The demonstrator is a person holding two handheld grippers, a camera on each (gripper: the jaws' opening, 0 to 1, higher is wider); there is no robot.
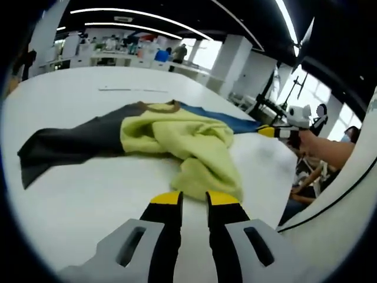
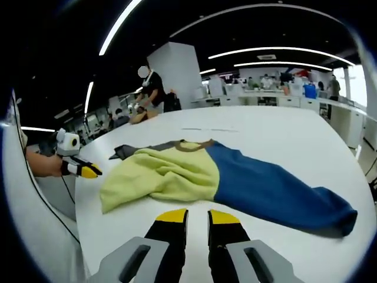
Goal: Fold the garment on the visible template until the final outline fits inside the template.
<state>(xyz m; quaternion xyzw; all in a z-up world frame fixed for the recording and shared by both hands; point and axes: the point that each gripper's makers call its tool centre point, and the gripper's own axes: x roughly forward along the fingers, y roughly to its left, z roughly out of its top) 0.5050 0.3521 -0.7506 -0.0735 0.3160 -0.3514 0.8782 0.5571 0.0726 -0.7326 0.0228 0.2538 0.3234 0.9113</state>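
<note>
White table [image 1: 70, 206] broad, curved far edge, glossy. Thin pale strip [image 1: 132, 90] lies flat on far part of table; same strip [image 2: 207, 130] seen in right gripper view. White square pillar [image 2: 177, 73] stands beyond table. Person in dark top [image 2: 154, 91] stands beside pillar, bent toward desk. Far desks [image 1: 112, 58] hold clutter, blue container [image 1: 161, 56] among it. Long ceiling light strips [image 2: 277, 52] overhead. Bright windows [image 1: 297, 88] at right, stand with dark pole [image 1: 294, 88] before them.
</note>
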